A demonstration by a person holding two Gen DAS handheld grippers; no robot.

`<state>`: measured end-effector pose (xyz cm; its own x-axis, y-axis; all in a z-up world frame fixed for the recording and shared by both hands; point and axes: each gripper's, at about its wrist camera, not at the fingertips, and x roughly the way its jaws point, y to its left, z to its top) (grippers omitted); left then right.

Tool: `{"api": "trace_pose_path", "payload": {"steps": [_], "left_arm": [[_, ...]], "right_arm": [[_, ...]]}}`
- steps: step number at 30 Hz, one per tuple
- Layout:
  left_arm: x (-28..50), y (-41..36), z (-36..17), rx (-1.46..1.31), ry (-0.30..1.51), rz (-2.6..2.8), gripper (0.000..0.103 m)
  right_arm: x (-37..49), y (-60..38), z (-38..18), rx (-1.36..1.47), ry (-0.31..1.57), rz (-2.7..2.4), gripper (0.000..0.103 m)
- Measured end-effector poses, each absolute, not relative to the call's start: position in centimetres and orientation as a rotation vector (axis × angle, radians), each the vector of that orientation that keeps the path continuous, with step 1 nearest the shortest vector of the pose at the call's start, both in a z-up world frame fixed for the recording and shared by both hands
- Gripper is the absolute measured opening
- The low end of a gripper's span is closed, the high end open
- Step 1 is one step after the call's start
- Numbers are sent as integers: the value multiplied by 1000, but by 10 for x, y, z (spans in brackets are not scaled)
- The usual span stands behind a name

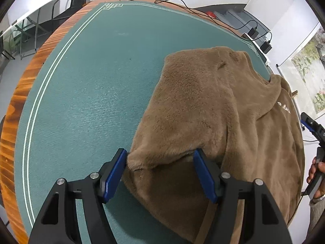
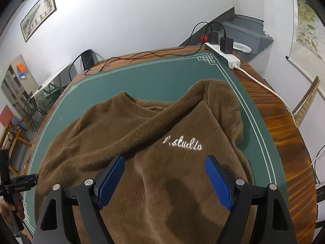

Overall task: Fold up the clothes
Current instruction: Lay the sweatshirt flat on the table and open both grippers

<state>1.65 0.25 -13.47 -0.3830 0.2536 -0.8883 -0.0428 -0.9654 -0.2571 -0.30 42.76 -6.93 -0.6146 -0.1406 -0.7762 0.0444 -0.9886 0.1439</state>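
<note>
A brown fleece sweater [image 1: 203,105] lies on the green mat [image 1: 91,81], with one side folded over its body. In the right wrist view the sweater [image 2: 154,174] shows white lettering [image 2: 182,143] and a sleeve laid across the chest. My left gripper [image 1: 160,156] is open, its blue fingers on either side of the folded edge, apart from it or barely touching. My right gripper [image 2: 164,162] is open above the sweater's front. The right gripper also shows at the right edge of the left wrist view [image 1: 312,130], and the left one at the left edge of the right wrist view [image 2: 24,181].
The mat lies on a round wooden table [image 2: 284,126]. A white power strip [image 2: 225,55] with black chargers and cables sits at the far edge. Chairs [image 1: 75,2] and shelving [image 2: 14,87] stand beyond the table.
</note>
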Motion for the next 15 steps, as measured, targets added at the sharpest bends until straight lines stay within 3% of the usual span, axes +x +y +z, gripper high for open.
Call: {"api": "trace_pose_path", "payload": {"steps": [9,15], "left_arm": [[29,5,-138,-1640,-234,2461,72],[17,24,-131,-1589,-323,2449,68]], "right_arm": [[9,428,-86,1384,-227,-2696,83],[15,414,-90,1388,-201,-2661,83]]}}
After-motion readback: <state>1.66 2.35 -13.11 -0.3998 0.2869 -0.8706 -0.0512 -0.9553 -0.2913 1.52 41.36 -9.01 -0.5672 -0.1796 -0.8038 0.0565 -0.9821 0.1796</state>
